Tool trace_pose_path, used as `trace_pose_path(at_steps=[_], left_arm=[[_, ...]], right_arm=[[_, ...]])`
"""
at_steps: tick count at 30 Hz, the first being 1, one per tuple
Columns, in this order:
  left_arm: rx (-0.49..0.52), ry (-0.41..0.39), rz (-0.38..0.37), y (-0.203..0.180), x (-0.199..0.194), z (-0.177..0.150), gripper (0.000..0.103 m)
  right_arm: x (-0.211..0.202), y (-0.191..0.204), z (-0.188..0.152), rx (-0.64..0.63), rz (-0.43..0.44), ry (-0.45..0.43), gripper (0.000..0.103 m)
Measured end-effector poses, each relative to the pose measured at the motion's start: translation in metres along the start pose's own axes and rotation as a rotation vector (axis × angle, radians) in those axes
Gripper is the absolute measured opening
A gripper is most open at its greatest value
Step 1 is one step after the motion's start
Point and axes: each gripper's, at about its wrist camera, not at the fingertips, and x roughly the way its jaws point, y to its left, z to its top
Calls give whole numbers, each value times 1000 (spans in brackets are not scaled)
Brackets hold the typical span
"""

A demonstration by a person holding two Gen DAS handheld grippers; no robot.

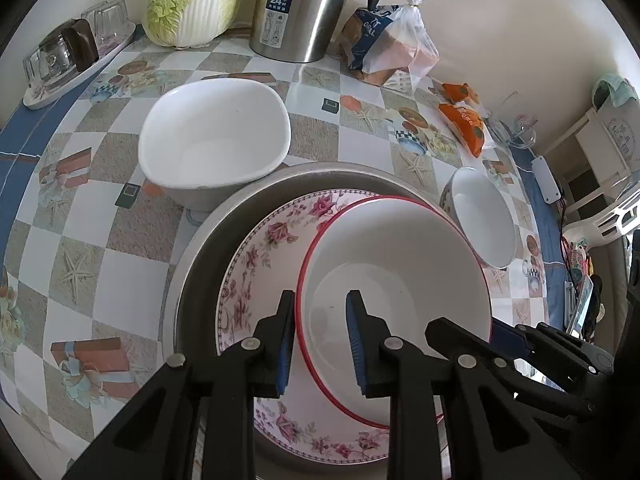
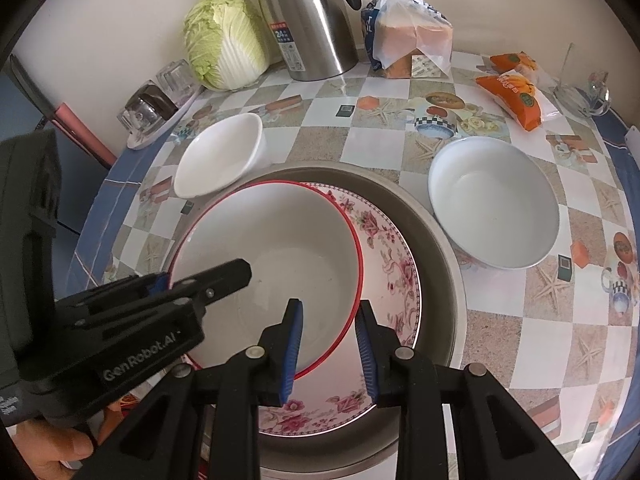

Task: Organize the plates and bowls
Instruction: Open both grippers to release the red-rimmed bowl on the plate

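A red-rimmed white bowl [image 1: 396, 280] [image 2: 272, 264] rests tilted on a floral plate [image 1: 256, 264] [image 2: 396, 280], which lies in a wide grey metal basin [image 1: 200, 280] [image 2: 440, 272]. My left gripper [image 1: 320, 308] is open, its fingers straddling the bowl's left rim; it also shows in the right wrist view [image 2: 200, 280]. My right gripper [image 2: 330, 312] is open, its fingers straddling the bowl's right rim; its tip shows in the left wrist view [image 1: 516, 336]. A squarish white bowl [image 1: 212, 136] [image 2: 220, 156] and a round white bowl [image 1: 486, 216] [image 2: 494, 204] stand on the table beside the basin.
At the table's back stand a napa cabbage [image 2: 224, 40], a steel thermos jug [image 2: 308, 16], bagged bread [image 2: 412, 36], orange snack packets [image 2: 516, 92] and a tray of upturned glasses [image 2: 156, 100]. The checkered tablecloth [image 2: 500, 320] covers the table.
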Motion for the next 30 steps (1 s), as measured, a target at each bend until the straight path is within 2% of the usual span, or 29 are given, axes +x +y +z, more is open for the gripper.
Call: trace_pose_path(at_steps=[4, 6, 11, 14, 23, 24, 25, 26, 27, 30], left_arm=[[1, -12, 3, 1, -4, 0, 26], [-2, -14, 4, 2, -5, 0, 30], [-6, -41, 9, 3, -13, 2, 34], [-8, -80, 28, 4, -21, 3, 45], [-48, -173, 43, 14, -42, 7, 57], [-57, -180, 42, 15, -44, 8, 61], [-67, -186, 47, 17, -45, 8, 64], [-75, -189, 57, 20, -45, 9, 65], [-80, -190, 65, 22, -45, 9, 67], [-109, -194, 92, 28, -45, 10, 69]], right_arm=[[-2, 0, 0, 0, 3, -2, 30], [-5, -1, 1, -2, 1, -10, 30], [-19, 0, 4, -8, -10, -70, 30], [-24, -1, 6, -4, -23, -96, 30], [-29, -18, 9, 65, -55, -118, 33], [-29, -19, 9, 67, -56, -120, 34], [-30, -20, 9, 70, -57, -122, 41], [-30, -20, 9, 71, -58, -125, 55], [-30, -20, 10, 72, -60, -129, 61], [-30, -20, 9, 70, -52, -133, 65]])
